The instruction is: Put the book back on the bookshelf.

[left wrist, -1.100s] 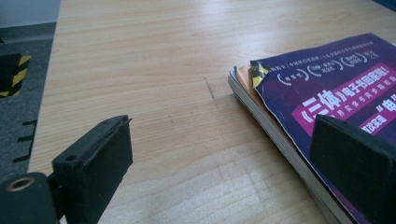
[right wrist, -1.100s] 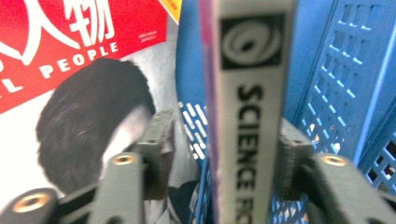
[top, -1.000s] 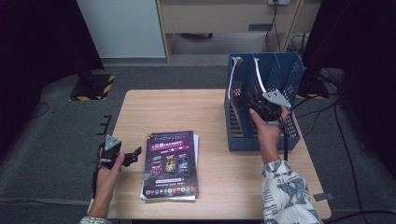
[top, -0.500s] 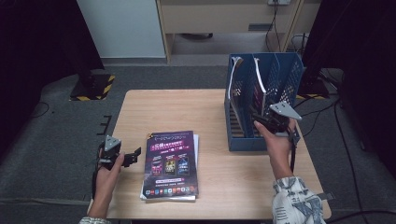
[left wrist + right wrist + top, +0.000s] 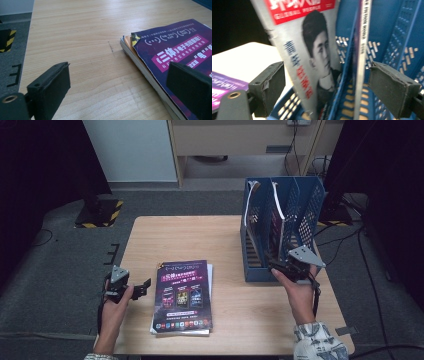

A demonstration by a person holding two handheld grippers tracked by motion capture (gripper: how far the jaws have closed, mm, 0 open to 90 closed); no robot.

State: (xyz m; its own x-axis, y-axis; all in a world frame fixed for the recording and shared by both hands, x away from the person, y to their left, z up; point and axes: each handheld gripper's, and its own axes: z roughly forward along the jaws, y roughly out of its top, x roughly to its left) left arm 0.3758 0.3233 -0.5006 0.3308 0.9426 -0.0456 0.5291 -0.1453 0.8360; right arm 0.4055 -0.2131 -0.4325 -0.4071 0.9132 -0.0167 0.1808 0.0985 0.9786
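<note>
A stack of magazines (image 5: pixel 182 295) with a purple cover on top lies flat on the wooden table (image 5: pixel 190 237). My left gripper (image 5: pixel 142 285) rests at the table's left edge, just left of the stack, open with nothing in it. In the left gripper view the left gripper (image 5: pixel 120 72) points across bare wood, and the stack's corner (image 5: pixel 172 47) lies by the right jaw. A blue file rack (image 5: pixel 280 227) stands at the right and holds upright magazines. My right gripper (image 5: pixel 280 266) is open at the rack's near end. The right gripper (image 5: pixel 327 75) faces a portrait-cover magazine (image 5: pixel 307 50) and a white spine (image 5: pixel 362 45) in the rack (image 5: pixel 397 37).
Grey carpet surrounds the table. A black stand on a yellow-and-black striped base (image 5: pixel 97 212) sits on the floor at the back left. Cables (image 5: pixel 340 240) trail on the floor right of the rack. Bare tabletop lies between the stack and the rack.
My right gripper has drawn back from the rack's upper part toward the person, down to the rack's near end. The left gripper and the stack have not moved.
</note>
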